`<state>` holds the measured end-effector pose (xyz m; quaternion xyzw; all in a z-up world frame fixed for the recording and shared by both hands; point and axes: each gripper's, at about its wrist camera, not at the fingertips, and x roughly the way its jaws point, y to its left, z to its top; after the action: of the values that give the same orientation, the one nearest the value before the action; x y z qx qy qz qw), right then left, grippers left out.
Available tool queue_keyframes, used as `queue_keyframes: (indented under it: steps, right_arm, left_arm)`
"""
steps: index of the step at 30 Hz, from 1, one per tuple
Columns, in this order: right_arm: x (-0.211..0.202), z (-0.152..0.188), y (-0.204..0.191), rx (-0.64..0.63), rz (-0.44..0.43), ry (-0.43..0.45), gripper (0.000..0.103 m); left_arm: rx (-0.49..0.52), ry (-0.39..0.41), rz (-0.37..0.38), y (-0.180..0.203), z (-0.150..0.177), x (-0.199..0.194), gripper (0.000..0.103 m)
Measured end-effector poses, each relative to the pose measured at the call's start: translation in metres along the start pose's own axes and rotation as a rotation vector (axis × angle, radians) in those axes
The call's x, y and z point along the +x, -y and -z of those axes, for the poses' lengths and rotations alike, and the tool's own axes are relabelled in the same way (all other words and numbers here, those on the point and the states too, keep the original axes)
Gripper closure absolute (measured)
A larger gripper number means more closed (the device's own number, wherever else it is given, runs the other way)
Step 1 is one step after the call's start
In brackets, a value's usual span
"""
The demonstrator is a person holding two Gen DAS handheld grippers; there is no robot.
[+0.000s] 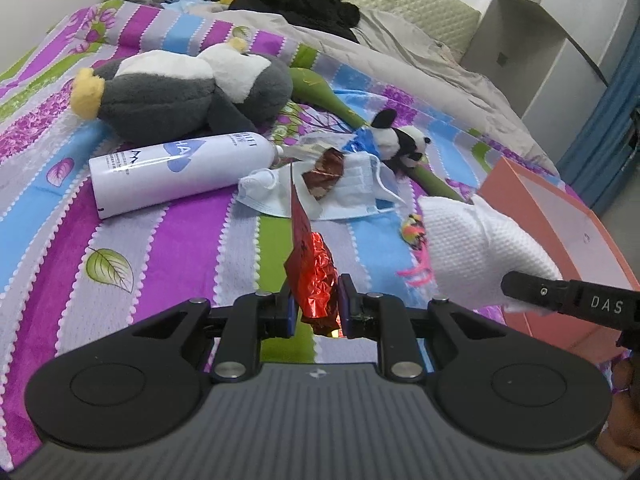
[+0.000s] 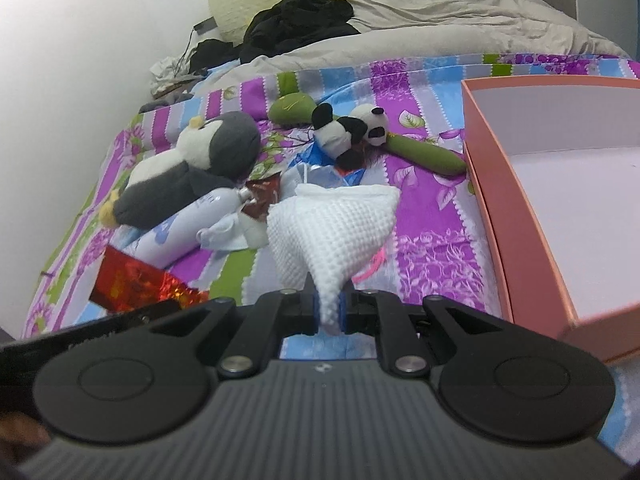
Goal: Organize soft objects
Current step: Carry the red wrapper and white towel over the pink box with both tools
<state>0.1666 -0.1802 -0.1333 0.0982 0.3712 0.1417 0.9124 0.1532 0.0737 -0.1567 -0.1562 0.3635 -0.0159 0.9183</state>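
- L gripper: my jaws are narrow, pinching a crinkled red foil wrapper, which sticks up out of the pads above the bedspread.
- R gripper: nearly closed, pinching a white waffle cloth by one bunched corner; the rest fans out ahead of the fingers.
- Pink box sits on the bed just to my right, open, and I see nothing inside it. I judge that's where the soft stuff goes.
- Step in hand, my guess: carry the cloth over the box wall and drop it in.
- To do it well: keep the pinch firm until the cloth clears the near rim, lift so the hanging part doesn't snag the wall, then let go over the floor of the box, not the edge.
- Foil isn't soft, so I'd keep it out of the box and park it w/ the other clutter.
- Left on the bed: penguin plush, small panda plush, green plush piece, face masks, white spray bottle.
- Writing: "DAS" on the R gripper's side in the left wrist view. Bottle has a blue heart logo w/ letters like "HA"; fine print is too blurred to read.
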Motion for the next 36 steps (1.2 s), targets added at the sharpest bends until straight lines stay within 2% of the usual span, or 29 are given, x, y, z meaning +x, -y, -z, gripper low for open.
queue_keyframes:
  steps: [5,9,18,28,32,36]
  right_arm:
    - [-0.013,0.005,0.005,0.007,0.015,-0.008,0.090]
    - [-0.028,-0.002,0.009,0.004,0.029,0.018,0.090]
    - [-0.067,-0.041,0.029,0.006,0.058,0.095,0.090]
    - [-0.109,-0.087,0.066,-0.004,0.120,0.202,0.090]
    - [-0.118,-0.098,0.091,0.021,0.169,0.232,0.090]
    - [-0.121,-0.098,0.118,0.060,0.224,0.225,0.090]
  left_arm:
    - [0.041,-0.019,0.006,0.015,0.005,-0.012,0.080]
    - [0.063,-0.037,0.021,0.030,0.004,-0.018,0.080]
    - [0.129,0.003,0.069,0.084,-0.032,-0.040,0.080]
    - [0.180,0.061,0.166,0.164,-0.085,-0.047,0.080]
    - [0.214,0.066,0.214,0.203,-0.097,-0.038,0.080]
    - [0.258,0.052,0.265,0.242,-0.100,-0.023,0.080]
